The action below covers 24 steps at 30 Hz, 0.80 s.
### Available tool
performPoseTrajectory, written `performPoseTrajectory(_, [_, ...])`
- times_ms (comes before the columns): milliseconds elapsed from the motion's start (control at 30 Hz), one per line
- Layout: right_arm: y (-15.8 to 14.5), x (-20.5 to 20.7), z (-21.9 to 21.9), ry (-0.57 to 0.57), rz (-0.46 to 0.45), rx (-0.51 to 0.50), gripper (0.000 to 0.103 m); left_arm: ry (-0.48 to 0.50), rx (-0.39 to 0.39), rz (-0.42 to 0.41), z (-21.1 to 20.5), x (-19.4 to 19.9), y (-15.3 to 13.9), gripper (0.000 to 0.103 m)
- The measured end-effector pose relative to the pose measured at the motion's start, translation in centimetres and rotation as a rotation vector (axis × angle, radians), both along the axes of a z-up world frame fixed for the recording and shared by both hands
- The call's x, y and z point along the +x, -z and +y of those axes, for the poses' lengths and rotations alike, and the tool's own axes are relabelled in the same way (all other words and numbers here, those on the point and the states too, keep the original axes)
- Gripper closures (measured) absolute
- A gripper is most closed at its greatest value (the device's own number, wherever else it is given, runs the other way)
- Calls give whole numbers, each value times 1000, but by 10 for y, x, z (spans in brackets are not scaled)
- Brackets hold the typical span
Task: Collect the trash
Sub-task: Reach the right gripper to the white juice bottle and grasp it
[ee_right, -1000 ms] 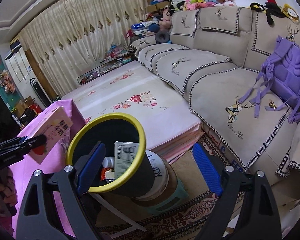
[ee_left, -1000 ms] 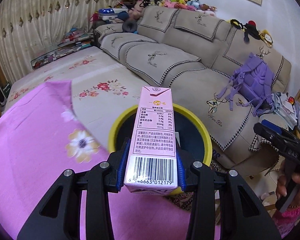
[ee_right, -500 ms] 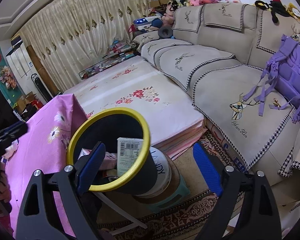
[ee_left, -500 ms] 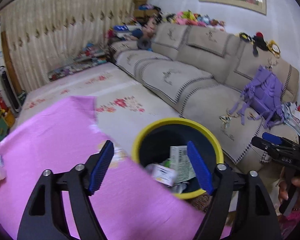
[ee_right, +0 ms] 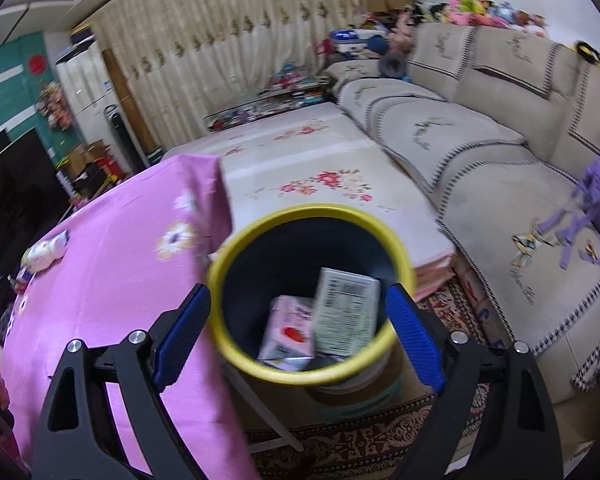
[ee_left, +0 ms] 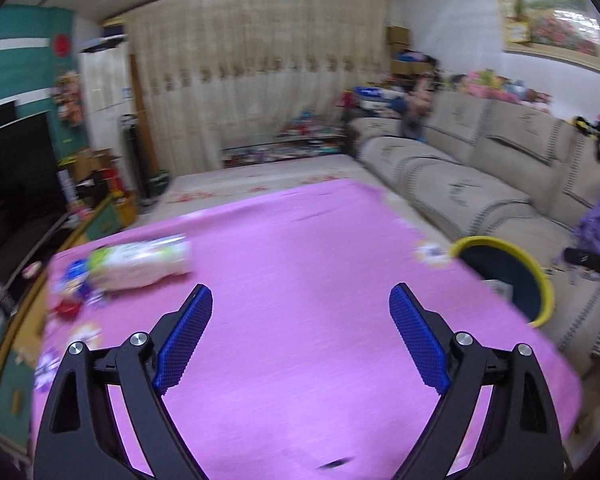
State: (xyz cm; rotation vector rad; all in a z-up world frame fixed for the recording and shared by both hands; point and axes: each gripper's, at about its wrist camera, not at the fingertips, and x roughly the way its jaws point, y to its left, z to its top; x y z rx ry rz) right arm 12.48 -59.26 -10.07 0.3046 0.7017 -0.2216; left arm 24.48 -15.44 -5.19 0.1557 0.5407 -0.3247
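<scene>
- Left gripper [ee_left: 300, 322] over the pink cloth [ee_left: 300, 280], fingers just spread wide, nothing between them.
- Right gripper [ee_right: 298, 320] above the yellow-rimmed bin [ee_right: 380, 224], fingers wide apart, gripping nothing.
- Pink carton [ee_right: 288, 332] down inside the bin, leaning against a pale box [ee_right: 346, 312].
- Bin standing just off the cloth's edge, near the sofa [ee_right: 500, 184].
- Bottle [ee_left: 140, 266] lying on its side at the cloth's far left, blurred, with small wrappers [ee_left: 74, 292] beside it.
- Wrappers too smeared to identify.
</scene>
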Motion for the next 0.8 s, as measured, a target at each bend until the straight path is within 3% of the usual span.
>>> performPoseTrajectory(333, [-20, 71, 94, -215, -13, -39, 18, -255, -7, 14, 141, -10, 27, 14])
performPoseTrajectory(633, [-31, 174, 197, -453, -18, -80, 18, -333, -32, 44, 176, -6, 50, 13])
performPoseTrajectory(800, [-15, 242, 249, -531, 18, -127, 18, -340, -54, 57, 178, -1, 53, 13])
